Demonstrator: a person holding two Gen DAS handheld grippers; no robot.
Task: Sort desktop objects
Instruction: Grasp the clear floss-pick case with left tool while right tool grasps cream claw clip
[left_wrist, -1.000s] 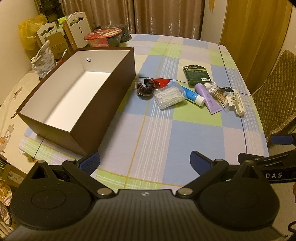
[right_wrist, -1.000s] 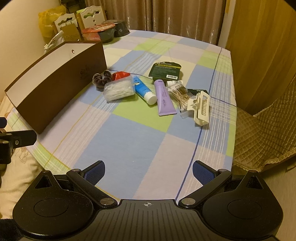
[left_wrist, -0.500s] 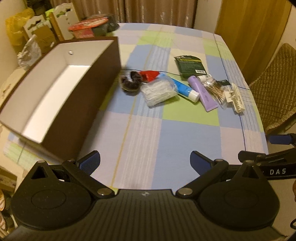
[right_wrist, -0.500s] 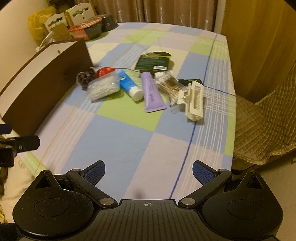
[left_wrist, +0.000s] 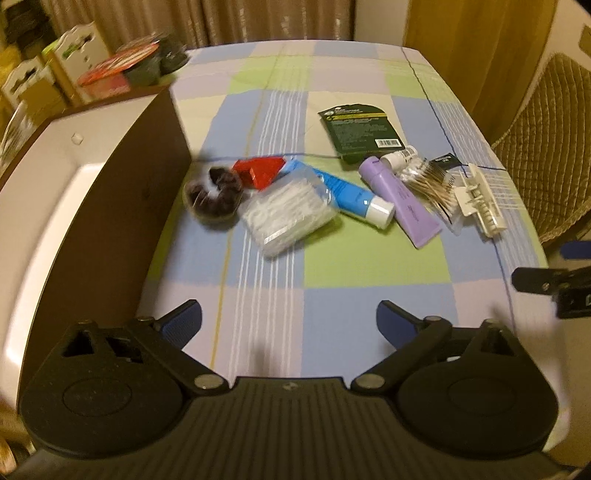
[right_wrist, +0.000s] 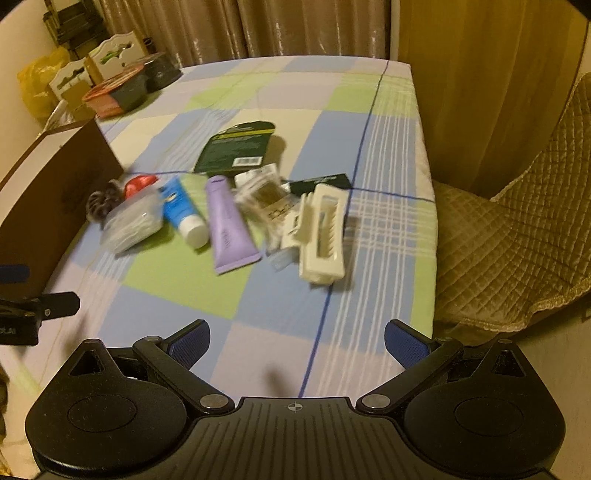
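Toiletries (left_wrist: 369, 203) lie clustered beside brown box (left_wrist: 110, 184); both tongs (left_wrist: 288, 325) (right_wrist: 295, 343) gape empty.

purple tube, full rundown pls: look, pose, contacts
The purple tube is a lilac squeeze tube, plastic by its look, with faint print too blurred to read. It lies flat on the checked tablecloth, flat crimped end toward the cameras, rounder end away, close to the dark green packet. It sits between the blue tube and the bag of cotton swabs, close to both; contact can't be confirmed. Neither gripper is near it.
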